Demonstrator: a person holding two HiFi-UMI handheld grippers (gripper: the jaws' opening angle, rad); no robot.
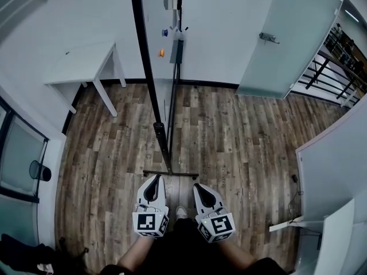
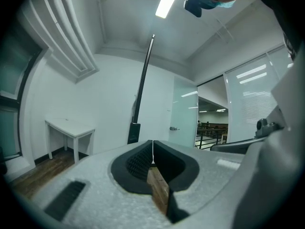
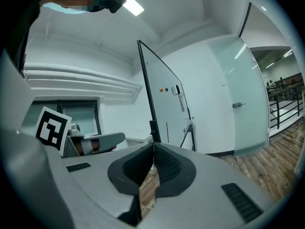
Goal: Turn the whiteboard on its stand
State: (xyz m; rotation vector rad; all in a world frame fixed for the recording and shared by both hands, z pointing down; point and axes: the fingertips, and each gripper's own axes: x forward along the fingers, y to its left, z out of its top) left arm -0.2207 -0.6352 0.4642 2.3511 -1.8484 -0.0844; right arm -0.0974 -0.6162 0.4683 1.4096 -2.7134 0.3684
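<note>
Whiteboard [image 1: 148, 67]: top middle, not touched yet.
Left gripper [image 1: 155, 178]: closed, empty.
Right gripper [image 1: 198, 185]: closed, empty.
To do: turn it.

Black-framed white whiteboard [image 3: 164, 99], brown streaky wood-grain floor [image 1: 241, 142], plain white table [image 1: 80, 65].
</note>
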